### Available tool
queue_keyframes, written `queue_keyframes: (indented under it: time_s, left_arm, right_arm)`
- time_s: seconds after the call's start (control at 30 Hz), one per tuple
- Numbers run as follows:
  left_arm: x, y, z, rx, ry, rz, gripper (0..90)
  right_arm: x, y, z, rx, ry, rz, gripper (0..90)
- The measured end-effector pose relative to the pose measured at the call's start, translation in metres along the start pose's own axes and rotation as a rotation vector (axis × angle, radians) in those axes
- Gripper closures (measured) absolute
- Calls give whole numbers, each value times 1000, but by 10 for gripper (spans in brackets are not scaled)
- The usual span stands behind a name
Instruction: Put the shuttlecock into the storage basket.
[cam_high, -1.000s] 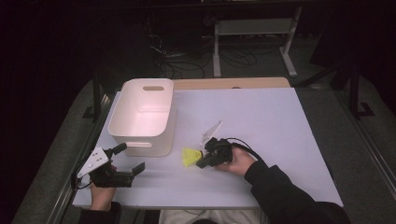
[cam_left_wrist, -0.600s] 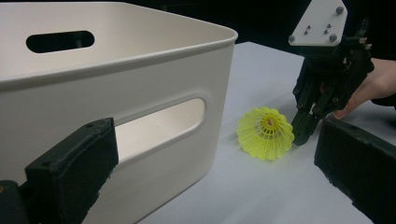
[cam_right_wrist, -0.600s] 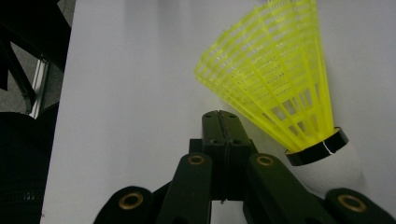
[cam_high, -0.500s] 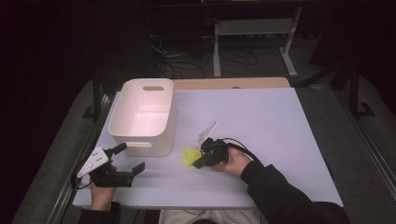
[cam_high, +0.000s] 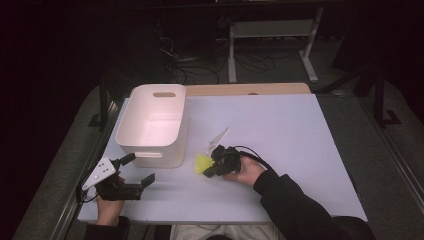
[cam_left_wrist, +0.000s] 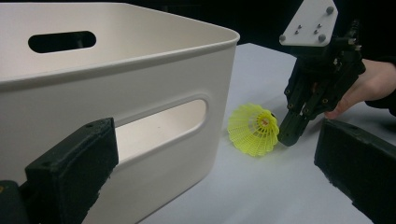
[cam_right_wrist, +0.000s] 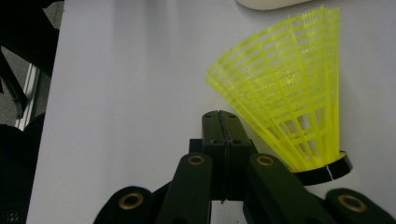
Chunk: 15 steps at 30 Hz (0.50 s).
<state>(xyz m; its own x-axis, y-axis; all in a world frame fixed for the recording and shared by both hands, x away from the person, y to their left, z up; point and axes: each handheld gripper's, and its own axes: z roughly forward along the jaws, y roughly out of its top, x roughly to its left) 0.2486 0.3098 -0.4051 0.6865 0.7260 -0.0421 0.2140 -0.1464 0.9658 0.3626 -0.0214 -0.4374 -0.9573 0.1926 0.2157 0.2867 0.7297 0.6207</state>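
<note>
- Right gripper is resting low on the pale lilac worktop, its fingers pressed fully together with nothing between them, as the right gripper view is showing.
- Yellow plastic mesh shuttlecock is lying on its side just beside those closed fingers, off to one side of the tips rather than in line with them; whether it is touching them is hard to tell.
- Long axis: the black-rimmed cork end is pointing back toward the right gripper, the flared skirt is opening away toward the white plastic bin with slot handles.
- Judgement: the fingers would need to open and shift sideways onto the cork end before any grasp.
- Right gripper is the nearer one; left gripper is sitting well apart at the bin's near corner, fingers wide open and holding nothing.
- In the left gripper view the shuttlecock is lying near the bin wall, apart from it.
- Cork end is partly cut off behind the right gripper's linkage; the bin's interior is looking empty from above.
</note>
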Motion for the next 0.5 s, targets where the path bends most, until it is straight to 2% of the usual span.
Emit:
queue_keyframes:
  time_s: [0.5]
  left_arm:
    - [0, 0, 0, 1, 0, 0, 0]
  right_arm:
    - [-17, -2, -2, -29, -42, 54, 888]
